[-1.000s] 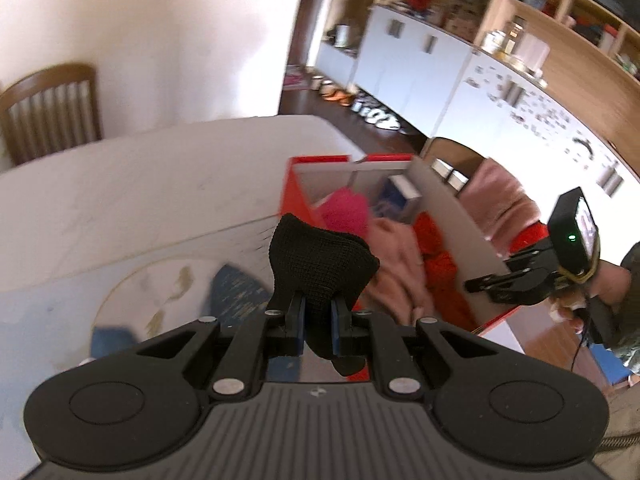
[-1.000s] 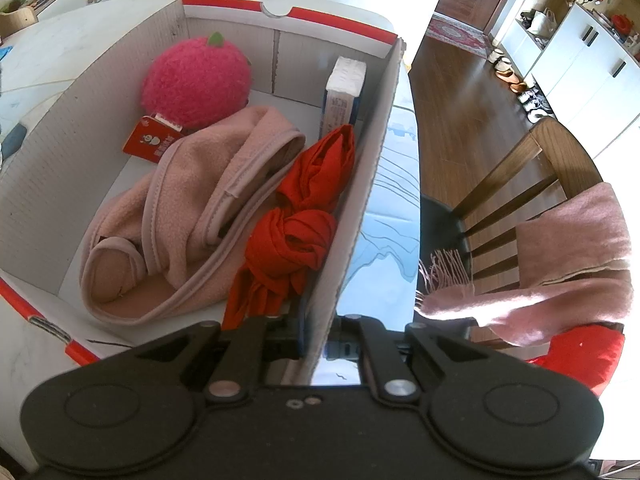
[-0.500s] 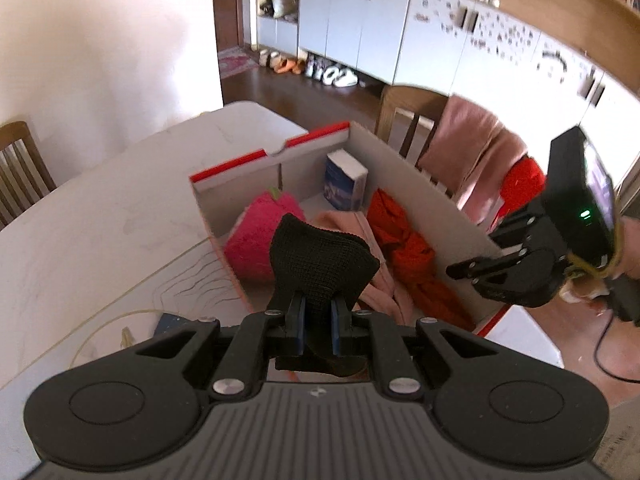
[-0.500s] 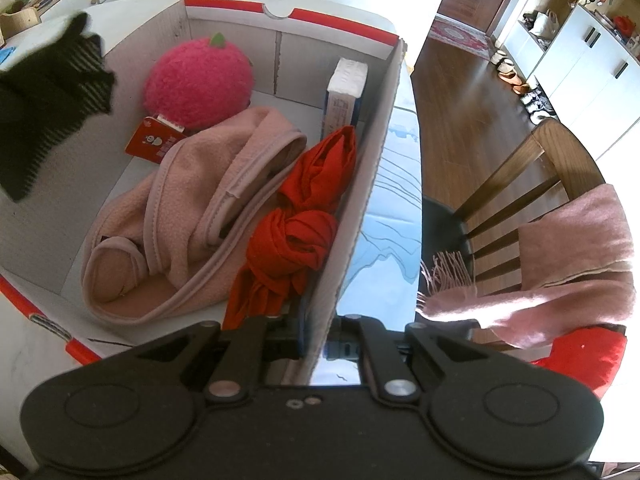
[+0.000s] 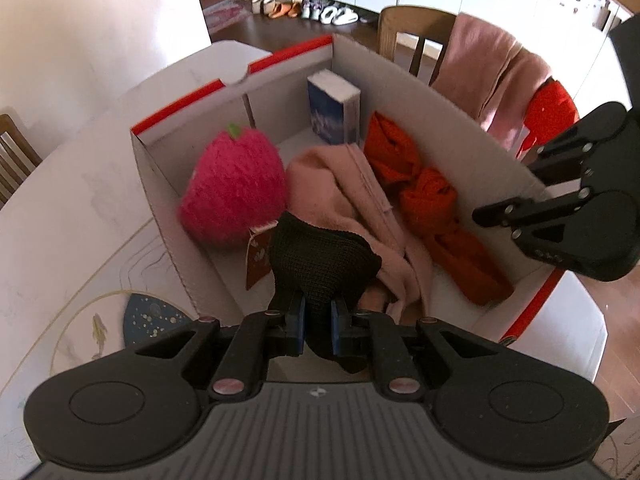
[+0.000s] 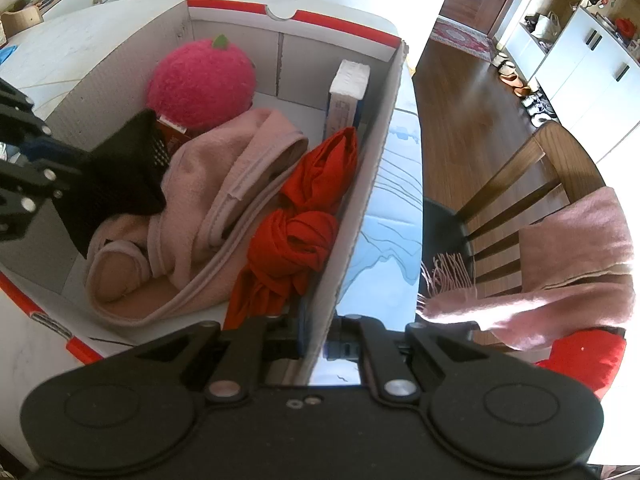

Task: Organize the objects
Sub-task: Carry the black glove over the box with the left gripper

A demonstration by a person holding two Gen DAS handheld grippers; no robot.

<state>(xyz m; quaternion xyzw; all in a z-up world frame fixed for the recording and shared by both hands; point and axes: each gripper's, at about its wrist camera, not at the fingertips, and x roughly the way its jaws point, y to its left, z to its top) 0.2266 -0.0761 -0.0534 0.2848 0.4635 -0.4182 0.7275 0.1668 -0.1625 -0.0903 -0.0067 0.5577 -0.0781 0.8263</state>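
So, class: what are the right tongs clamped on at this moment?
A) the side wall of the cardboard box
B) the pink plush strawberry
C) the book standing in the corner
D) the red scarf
A: in the right wrist view the right tongs pinch the box's side wall, while the red scarf lies loose inside the box.

Black hand-held gripper [image 5: 318, 322], blue pads, silver screws

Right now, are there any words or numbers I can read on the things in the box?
None can be read.
Red paper tag beside the fuzzy pink strawberry toy: white marks, too blurred.
Blue-covered book standing in the white cardboard box: pale pattern on the cover, no legible title.
Book spine in the right wrist view: faint lines, too small.
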